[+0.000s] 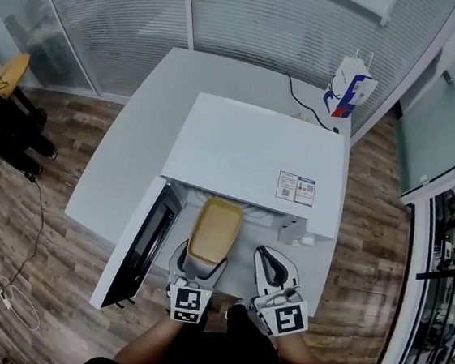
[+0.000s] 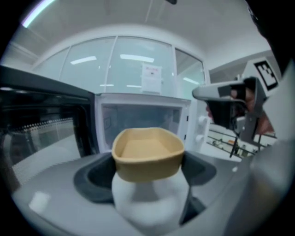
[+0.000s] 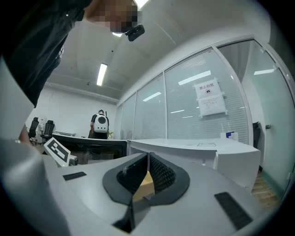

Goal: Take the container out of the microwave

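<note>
The left gripper (image 1: pixel 199 265) pinches the near end of the container (image 1: pixel 215 226), holding it level. The right gripper (image 1: pixel 274 264), at its 3 o'clock, has its jaws pressed together, empty, clear of the withdrawal path. At 12 o'clock the container's far end lies at the mouth of the microwave (image 1: pixel 255 152), whose door (image 1: pixel 140 249) stands open at 9 o'clock.

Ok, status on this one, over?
Left gripper shut on container, in front of the open microwave. Right gripper shut, empty. Door swung wide, nothing in the way.
</note>
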Tool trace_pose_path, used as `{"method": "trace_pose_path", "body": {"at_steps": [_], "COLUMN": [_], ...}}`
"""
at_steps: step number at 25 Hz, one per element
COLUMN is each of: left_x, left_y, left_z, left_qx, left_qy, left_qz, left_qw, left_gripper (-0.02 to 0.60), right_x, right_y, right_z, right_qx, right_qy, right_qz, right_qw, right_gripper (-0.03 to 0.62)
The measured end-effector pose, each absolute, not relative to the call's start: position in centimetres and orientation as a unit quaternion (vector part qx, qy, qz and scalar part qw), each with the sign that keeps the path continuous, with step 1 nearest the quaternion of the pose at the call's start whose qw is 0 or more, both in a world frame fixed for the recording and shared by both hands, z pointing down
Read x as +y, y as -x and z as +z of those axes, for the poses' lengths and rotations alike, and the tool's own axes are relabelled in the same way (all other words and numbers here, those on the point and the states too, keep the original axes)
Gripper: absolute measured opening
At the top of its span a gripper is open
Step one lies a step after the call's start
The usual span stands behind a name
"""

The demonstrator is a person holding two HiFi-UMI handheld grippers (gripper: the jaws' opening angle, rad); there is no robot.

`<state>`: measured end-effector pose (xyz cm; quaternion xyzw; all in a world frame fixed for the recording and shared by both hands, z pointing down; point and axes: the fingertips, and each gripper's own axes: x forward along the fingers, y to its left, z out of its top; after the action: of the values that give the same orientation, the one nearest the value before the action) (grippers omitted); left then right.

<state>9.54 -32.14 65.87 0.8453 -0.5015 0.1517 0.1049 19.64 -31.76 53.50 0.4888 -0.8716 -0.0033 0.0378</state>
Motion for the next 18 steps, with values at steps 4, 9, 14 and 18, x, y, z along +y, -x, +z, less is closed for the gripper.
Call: {"method": "trace_pose_path", "body": {"at_steps": [4,9,14,18], "left_x": [-30.4,-29.5,-30.1,-31.5], "left_y": [-9.1,-8.2,-8.2,-7.9], "left_z": [63.5,59.1,55.1,52.0], "left_qx": [-0.495,-0.504,-0.505,-0.511], "left_qy": [-0.854,-0.857,-0.861,-0.858], "left_qz": [0.133,0.096,0.059,0.032], "left_qw": [0.084,0.051,-0.002,-0.027], "left_gripper": [0.446,0.446,0.446,0.446], "right_x": [-32.1,-32.9,-33.4,-33.7], "right_y": [-19.7,-20.3,-20.5,-19.3], "right_z": [52.4,50.5,48.2,46.0], "right_qx": [-0.867,-0.856,-0.851,-0.854], "right_qy": [-0.498,-0.515,-0.522,-0.514], "right_qz": [-0.017,-0.035,-0.057,-0.076], "right_qw": [0.032,0.018,0.004,-0.015], "right_gripper": [-0.002,-0.002,-0.002,-0.002]}}
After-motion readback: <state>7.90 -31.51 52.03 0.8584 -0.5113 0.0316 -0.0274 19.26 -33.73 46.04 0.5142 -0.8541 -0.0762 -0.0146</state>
